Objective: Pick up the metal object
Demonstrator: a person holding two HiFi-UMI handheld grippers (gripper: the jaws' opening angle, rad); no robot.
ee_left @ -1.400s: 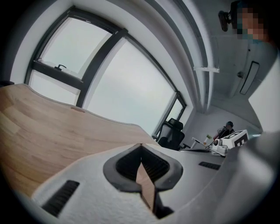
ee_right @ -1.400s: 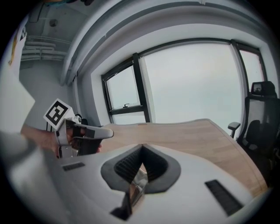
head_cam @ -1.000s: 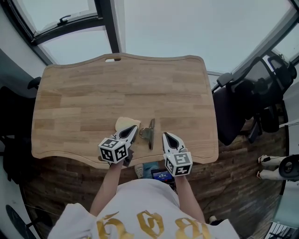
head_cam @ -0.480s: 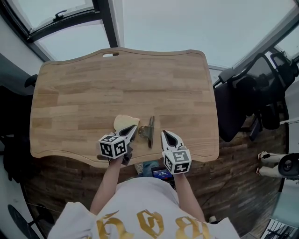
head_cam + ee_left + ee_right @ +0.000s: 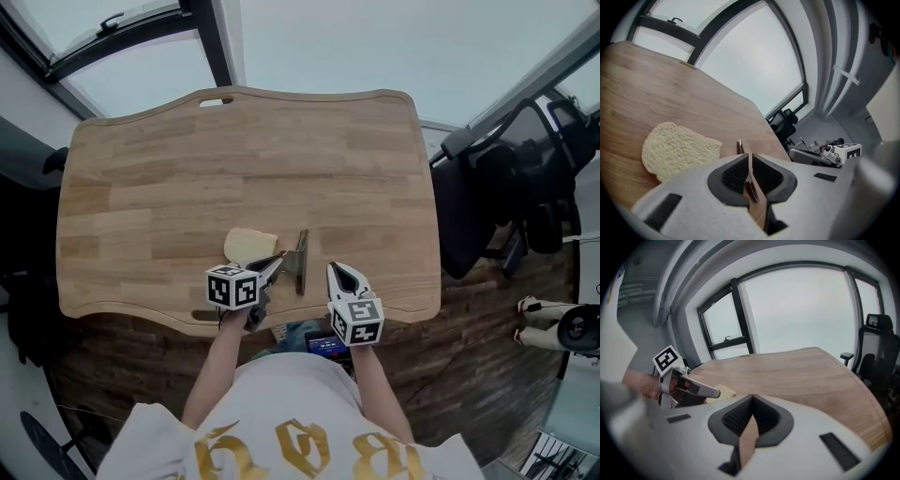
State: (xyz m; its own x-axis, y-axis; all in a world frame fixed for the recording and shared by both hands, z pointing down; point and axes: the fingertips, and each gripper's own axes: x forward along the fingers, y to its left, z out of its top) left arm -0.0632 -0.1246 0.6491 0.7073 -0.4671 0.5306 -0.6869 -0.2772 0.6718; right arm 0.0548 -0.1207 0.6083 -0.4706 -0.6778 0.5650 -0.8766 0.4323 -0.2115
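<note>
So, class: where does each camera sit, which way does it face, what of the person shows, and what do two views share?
Head view: on the head, looking steeply down at the wooden table; forearms, shirt, left hand-held gripper and right hand-held gripper show.
Left gripper view: on the left one, looking along its jaws past the bread slice to the windows; no body.
Right gripper view: on the right one, facing across the table; the left hand shows.
Shared: head and left gripper views both show the bread slice.

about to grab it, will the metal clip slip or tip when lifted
The metal clip looks stiff and shiny, so it may slip. It is thin and narrow, so a nudge could tip it on the table.
</note>
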